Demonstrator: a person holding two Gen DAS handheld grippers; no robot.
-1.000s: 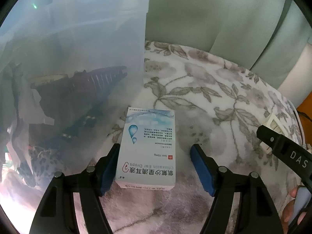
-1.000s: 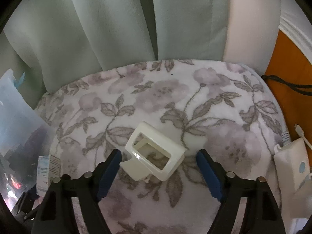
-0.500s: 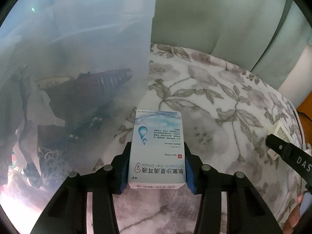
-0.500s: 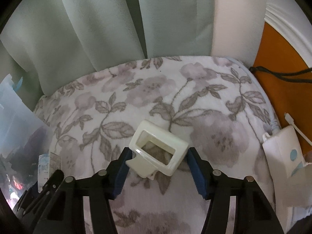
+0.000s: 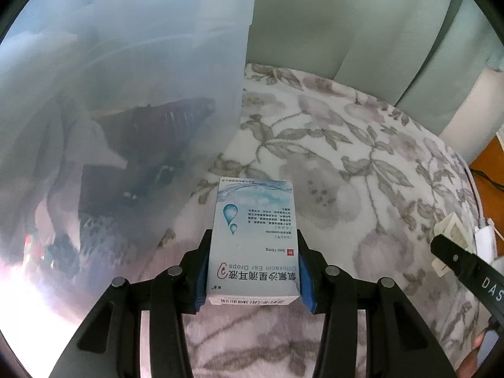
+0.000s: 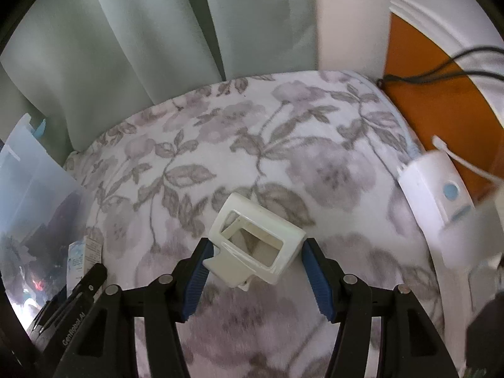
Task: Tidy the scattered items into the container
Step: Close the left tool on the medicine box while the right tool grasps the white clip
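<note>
Looking through the left wrist view, you see your left gripper (image 5: pixel 253 271) clamped on the ear drops box (image 5: pixel 252 239) at the lower centre of the frame; its jaws have just been closing, and both blue pads (image 5: pixel 201 275) now press the sides of the box. The translucent container (image 5: pixel 132 110) fills the upper left, with dark items inside it, and its wall stands just beside the box. The floral blanket (image 5: pixel 346 163) covers the right half.

In the right wrist view, your right gripper (image 6: pixel 256 271) holds the white plastic holder (image 6: pixel 255 242) at the lower centre; its jaws have just been closing too, and the pads touch the holder at both ends. The holder lies tilted between them. The container (image 6: pixel 34 195) shows at the left edge, well apart from the holder. A white device (image 6: pixel 441 189) lies at the right edge.
</note>
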